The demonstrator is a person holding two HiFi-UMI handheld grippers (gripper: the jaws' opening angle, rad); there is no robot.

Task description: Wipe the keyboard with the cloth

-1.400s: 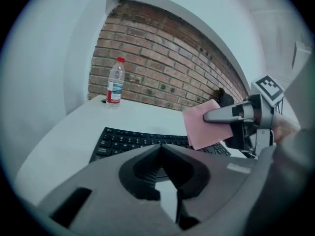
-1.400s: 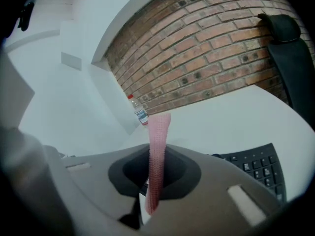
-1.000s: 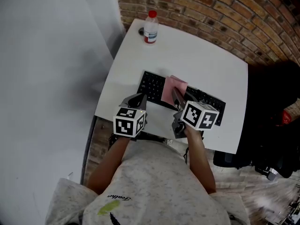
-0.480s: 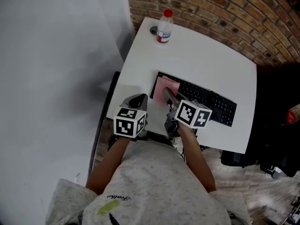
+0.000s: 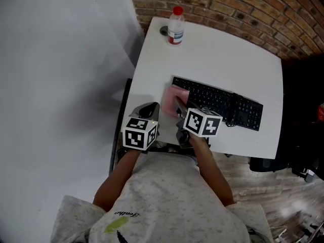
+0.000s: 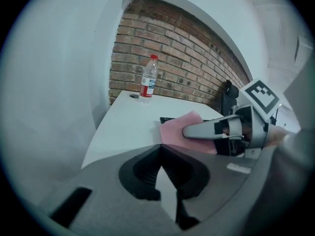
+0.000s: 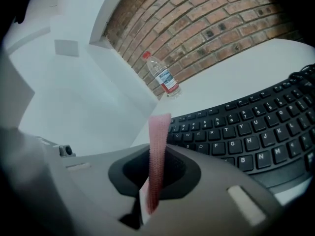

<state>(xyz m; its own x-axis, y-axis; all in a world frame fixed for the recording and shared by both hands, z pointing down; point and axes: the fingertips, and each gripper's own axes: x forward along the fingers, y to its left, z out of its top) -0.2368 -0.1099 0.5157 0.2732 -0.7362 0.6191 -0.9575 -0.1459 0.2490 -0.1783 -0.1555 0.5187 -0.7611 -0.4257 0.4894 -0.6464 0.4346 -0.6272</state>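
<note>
Pink cloth (image 5: 175, 95) — pinched in right gripper (image 7: 156, 156) fingers; left gripper (image 6: 161, 151) fingers together, empty.

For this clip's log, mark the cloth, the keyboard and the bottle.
pink cloth (image 5: 175, 96), head view, on its exposed flat middle.
keyboard (image 5: 215, 97), head view, on the middle of the main key rows.
water bottle (image 5: 175, 33), head view, on its label.
</note>
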